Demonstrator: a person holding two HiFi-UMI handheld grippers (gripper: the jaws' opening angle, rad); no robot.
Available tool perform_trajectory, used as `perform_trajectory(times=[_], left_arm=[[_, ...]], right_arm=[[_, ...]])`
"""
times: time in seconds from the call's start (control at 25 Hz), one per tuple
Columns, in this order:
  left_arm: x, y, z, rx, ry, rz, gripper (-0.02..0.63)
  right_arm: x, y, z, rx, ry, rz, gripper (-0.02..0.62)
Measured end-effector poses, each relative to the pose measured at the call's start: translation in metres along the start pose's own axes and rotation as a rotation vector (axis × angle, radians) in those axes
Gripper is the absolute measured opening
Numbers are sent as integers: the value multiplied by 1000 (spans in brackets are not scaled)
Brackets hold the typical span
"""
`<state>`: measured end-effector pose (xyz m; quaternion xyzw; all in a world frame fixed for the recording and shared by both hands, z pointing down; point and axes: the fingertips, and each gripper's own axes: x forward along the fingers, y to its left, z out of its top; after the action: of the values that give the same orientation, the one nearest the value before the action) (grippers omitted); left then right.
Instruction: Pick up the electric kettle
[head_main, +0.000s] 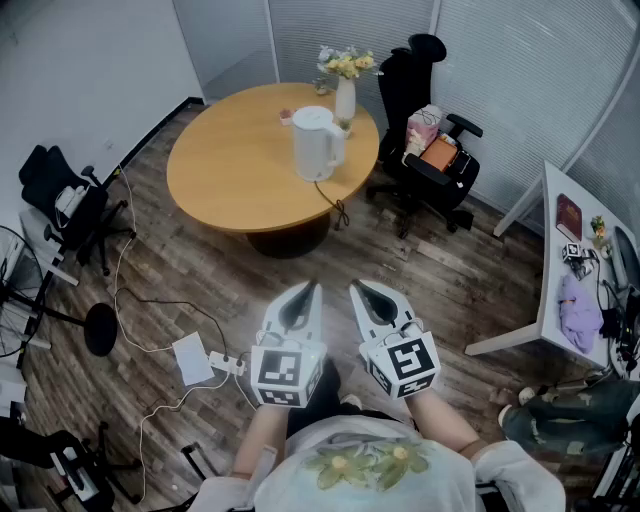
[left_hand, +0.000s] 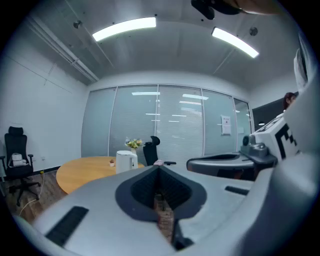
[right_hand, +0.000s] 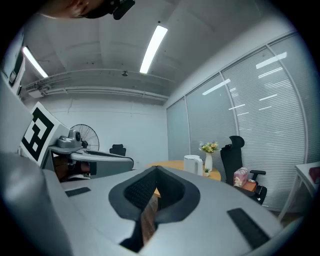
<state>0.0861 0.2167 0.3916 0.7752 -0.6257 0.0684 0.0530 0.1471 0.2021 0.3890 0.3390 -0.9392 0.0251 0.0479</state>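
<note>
Far beyond left claw (head_main: 310, 288) and right claw (head_main: 357, 289) — both closed, empty — stands kettle (head_main: 316, 143).

Bright, even light from ceiling strip lights (left_hand: 125, 28); both gripper views bulge fisheye-fashion, dark-cornered, with near parts soft.

The electric kettle (head_main: 317, 143) on the round table (head_main: 220, 175) looks like smooth white plastic with a faint sheen, the tabletop is smooth light wood with a satin finish, and the vase (head_main: 345, 100) at the table's far edge is white and glossy. The floor (head_main: 430, 290) around the table is dark, grainy wood planking. Short of the table, the left gripper (head_main: 308, 292) and right gripper (head_main: 360, 292) have matt pale-grey plastic shells and dark, ribbed, rubbery-looking pads (left_hand: 145, 187).
</note>
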Motion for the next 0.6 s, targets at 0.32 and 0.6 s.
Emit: perform_trajectory(times=[0.32, 0.6], left_arm=[[42, 29, 1, -8, 12, -4, 3], [85, 62, 2, -16, 28, -19, 3]], right_arm=[[44, -18, 7, 22, -34, 33, 20], [92, -39, 5, 64, -22, 53, 21]])
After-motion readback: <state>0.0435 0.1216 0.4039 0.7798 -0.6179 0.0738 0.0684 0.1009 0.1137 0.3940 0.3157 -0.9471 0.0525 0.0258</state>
